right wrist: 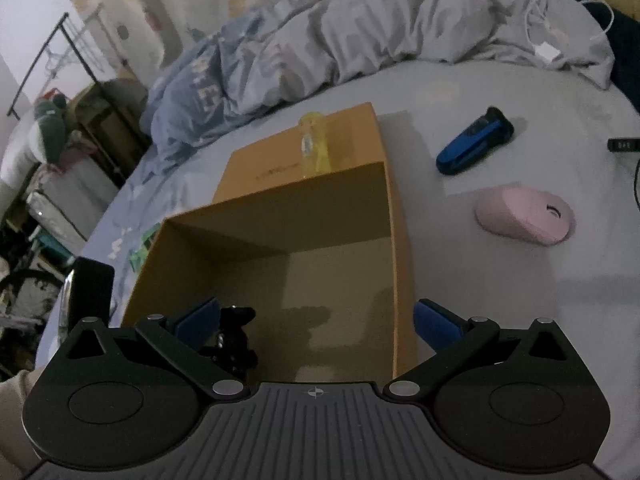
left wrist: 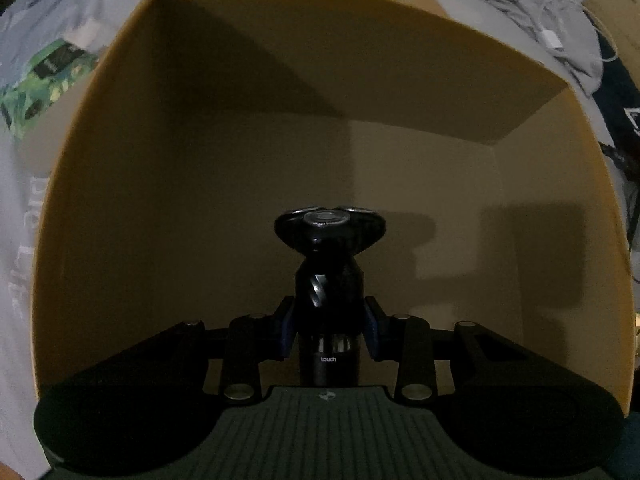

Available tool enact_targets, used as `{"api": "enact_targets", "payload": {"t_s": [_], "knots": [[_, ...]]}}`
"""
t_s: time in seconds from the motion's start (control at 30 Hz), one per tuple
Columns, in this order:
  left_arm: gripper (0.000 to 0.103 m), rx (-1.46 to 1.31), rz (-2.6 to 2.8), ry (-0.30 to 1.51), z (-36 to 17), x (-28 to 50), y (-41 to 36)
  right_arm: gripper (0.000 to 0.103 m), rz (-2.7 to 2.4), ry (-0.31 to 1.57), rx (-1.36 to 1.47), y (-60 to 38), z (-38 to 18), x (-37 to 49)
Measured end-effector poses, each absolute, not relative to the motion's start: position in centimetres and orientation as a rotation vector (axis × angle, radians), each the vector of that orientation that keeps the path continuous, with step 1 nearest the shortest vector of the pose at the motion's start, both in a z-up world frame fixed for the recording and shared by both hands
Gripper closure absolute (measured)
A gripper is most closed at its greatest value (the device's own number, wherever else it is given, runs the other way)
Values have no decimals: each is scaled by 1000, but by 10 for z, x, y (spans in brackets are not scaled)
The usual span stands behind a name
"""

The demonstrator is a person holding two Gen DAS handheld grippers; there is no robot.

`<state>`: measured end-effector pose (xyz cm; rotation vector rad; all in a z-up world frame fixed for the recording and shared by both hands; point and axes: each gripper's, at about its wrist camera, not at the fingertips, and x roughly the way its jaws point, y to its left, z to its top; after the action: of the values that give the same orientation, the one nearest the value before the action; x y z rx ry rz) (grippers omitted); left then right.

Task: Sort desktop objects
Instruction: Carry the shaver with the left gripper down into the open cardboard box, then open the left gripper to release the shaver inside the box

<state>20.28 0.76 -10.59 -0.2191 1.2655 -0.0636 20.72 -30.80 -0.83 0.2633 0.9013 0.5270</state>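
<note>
Left claw (left wrist: 329, 328) is clamped on a black rotary shaver (left wrist: 329, 264), down inside the open cardboard box (left wrist: 120, 160); the handle reads "touch" in white, heads pointing at the box floor. Right claw (right wrist: 316, 322) hangs wide with nothing in it over the box's near edge. Out on the grey bed sheet (right wrist: 500, 300) sit a pink mouse (right wrist: 526, 214) and a blue-black trimmer (right wrist: 474, 146). Print on the box flap is too blurry to read.

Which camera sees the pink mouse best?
The right wrist view. The pink mouse lies in plain sight on the grey sheet, beside the cardboard box. The left wrist view looks into the box and shows no mouse at all.
</note>
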Motion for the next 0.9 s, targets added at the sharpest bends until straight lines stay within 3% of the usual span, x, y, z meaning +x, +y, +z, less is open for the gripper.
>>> {"api": "enact_targets", "payload": {"t_s": [0.53, 0.57, 0.6, 0.9], "knots": [[67, -86, -57, 1356, -117, 204, 0, 0, 532, 902, 268, -308, -7, 202], [65, -88, -55, 1357, -117, 203, 1, 0, 531, 901, 268, -309, -6, 202], [55, -87, -50, 1357, -117, 202, 1, 0, 530, 900, 268, -309, -6, 201], [24, -79, -37, 1293, -98, 195, 13, 0, 523, 893, 251, -308, 2, 191]]}}
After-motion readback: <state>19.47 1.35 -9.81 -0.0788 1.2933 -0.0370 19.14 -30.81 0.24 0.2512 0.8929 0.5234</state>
